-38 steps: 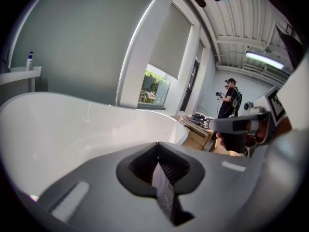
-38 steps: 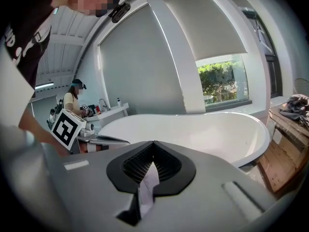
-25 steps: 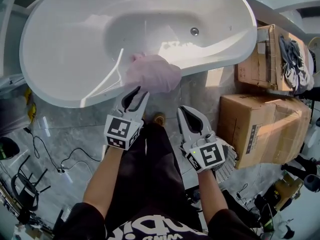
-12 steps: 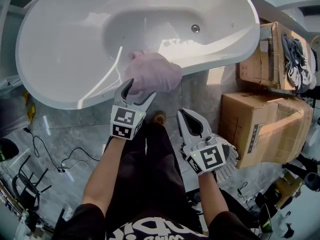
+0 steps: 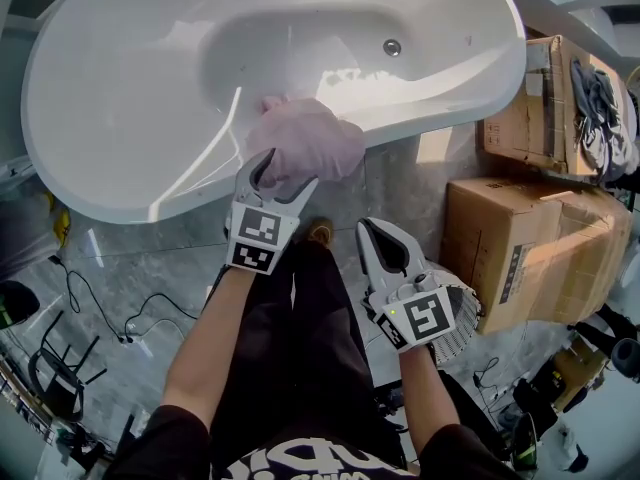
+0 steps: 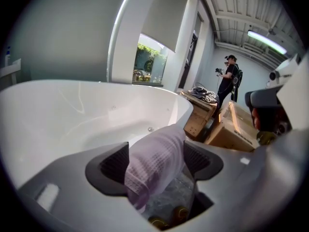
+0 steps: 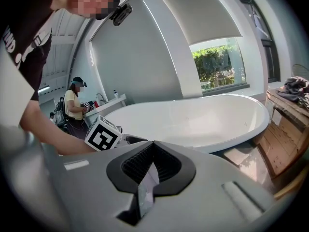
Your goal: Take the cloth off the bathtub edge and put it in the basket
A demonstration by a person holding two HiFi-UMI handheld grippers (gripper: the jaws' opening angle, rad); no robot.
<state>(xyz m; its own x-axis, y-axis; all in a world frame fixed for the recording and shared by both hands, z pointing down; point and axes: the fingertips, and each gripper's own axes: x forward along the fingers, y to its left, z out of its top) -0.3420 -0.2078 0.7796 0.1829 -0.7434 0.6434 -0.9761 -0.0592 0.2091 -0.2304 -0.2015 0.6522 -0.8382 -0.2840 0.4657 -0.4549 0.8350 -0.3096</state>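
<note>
A pale pink waffle cloth (image 5: 305, 143) hangs over the near rim of the white bathtub (image 5: 120, 198). My left gripper (image 5: 285, 168) reaches up to it with jaws spread wide. In the left gripper view the cloth (image 6: 154, 163) hangs between the two dark pads (image 6: 113, 166) and is not squeezed. My right gripper (image 5: 385, 238) is held lower, over the floor, apart from the cloth. Its jaws (image 7: 151, 166) are shut with nothing held. A white wire basket (image 5: 460, 318) shows partly under the right gripper.
Two cardboard boxes (image 5: 530, 258) (image 5: 520, 108) stand to the right of the tub, the far one with clothes (image 5: 600, 108) on top. Cables (image 5: 100, 308) lie on the grey floor at left. Two people (image 6: 229, 79) (image 7: 75, 105) stand in the background.
My left gripper has moved forward to the tub rim and its jaws have spread around the hanging cloth. The right gripper has stayed about where it was.
</note>
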